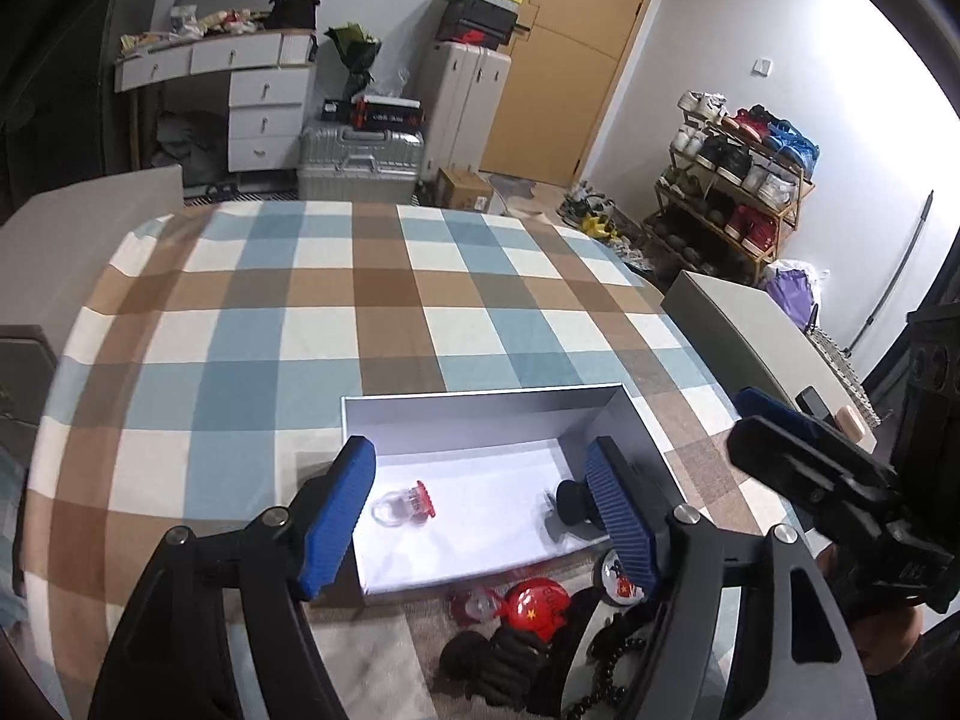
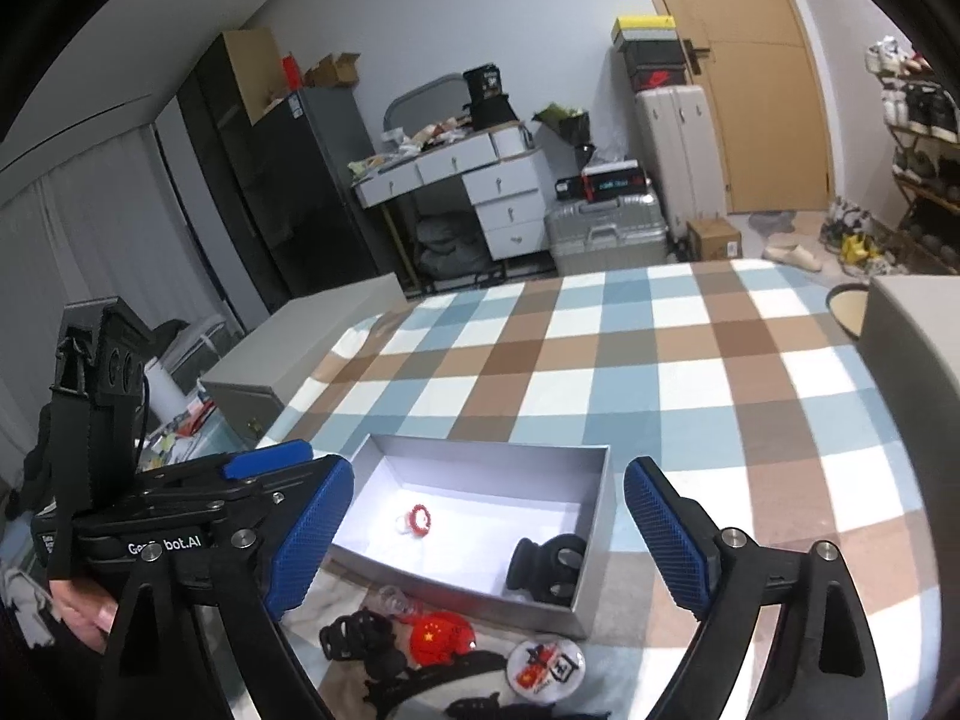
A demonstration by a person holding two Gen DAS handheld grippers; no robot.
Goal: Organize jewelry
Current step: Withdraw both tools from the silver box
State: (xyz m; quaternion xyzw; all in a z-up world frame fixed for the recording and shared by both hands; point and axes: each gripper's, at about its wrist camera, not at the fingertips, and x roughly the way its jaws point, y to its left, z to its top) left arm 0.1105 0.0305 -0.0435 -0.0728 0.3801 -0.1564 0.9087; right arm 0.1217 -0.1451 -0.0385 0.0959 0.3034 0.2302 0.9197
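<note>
An open white box [image 1: 480, 414] [image 2: 594, 516] sits on the checked tablecloth. Inside lie a clear ring with a red top [image 1: 405, 501] [image 2: 414, 521] and a black hair clip [image 1: 570, 501] [image 2: 549, 567]. In front of the box lie a red heart badge [image 1: 534, 603] [image 2: 441, 636], a round pin badge [image 1: 618, 582] [image 2: 543, 666], a clear red ring [image 1: 474, 603], a black scrunchie [image 1: 498, 660] [image 2: 360, 636] and dark beads [image 1: 606, 666]. My left gripper [image 1: 480, 516] is open and empty above the box's near edge. My right gripper [image 2: 486, 540] is open and empty over the box.
The checked tablecloth [image 1: 384, 312] covers the table. A grey chair back [image 1: 738, 330] stands at the right and another [image 2: 300, 354] at the left. Suitcases, drawers and a shoe rack [image 1: 738, 180] stand beyond.
</note>
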